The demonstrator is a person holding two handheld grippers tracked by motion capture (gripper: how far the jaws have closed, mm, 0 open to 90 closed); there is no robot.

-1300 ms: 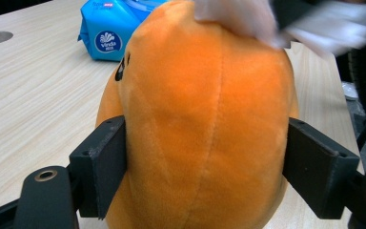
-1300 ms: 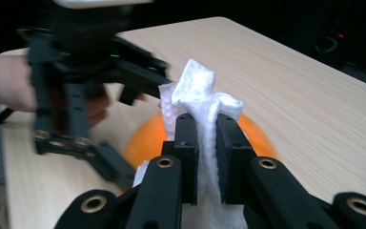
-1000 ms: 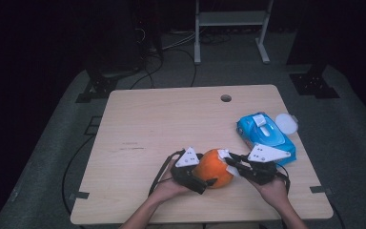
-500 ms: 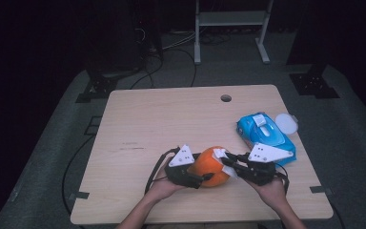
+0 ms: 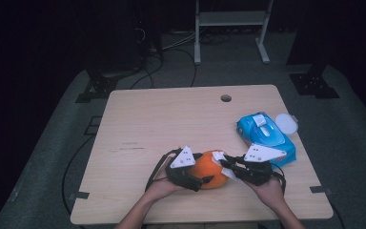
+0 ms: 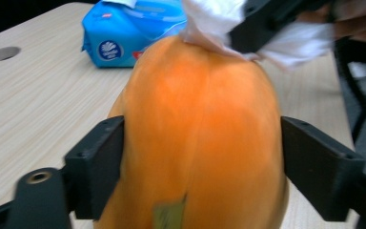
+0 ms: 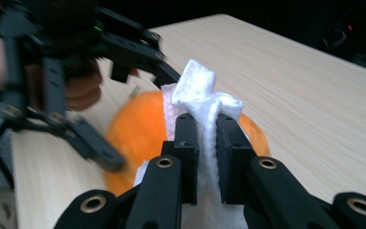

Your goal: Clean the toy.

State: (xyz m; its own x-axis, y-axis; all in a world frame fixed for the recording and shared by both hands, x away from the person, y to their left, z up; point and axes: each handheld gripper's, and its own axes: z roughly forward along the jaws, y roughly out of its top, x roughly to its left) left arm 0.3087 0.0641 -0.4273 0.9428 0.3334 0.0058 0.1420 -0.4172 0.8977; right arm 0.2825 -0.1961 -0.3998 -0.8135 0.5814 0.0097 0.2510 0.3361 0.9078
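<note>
Blue wipes pack [image 5: 267, 138] beside R claw [image 5: 229, 166], white lid [image 5: 286, 123] behind

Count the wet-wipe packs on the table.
1: a blue wipe pack near the table's right edge, beside the right gripper. Its detached round white lid lies just past it. None appear hidden.

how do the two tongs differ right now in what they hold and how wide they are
The left tongs stand wide around the orange pumpkin, one jaw at each flank; their jaws have just been opening, with the pumpkin between them. The right tongs are pinched nearly together on a thin white wipe, pressing it against the pumpkin's top. Both are black, hand-held, and meet at the pumpkin near the table's front edge.
</note>
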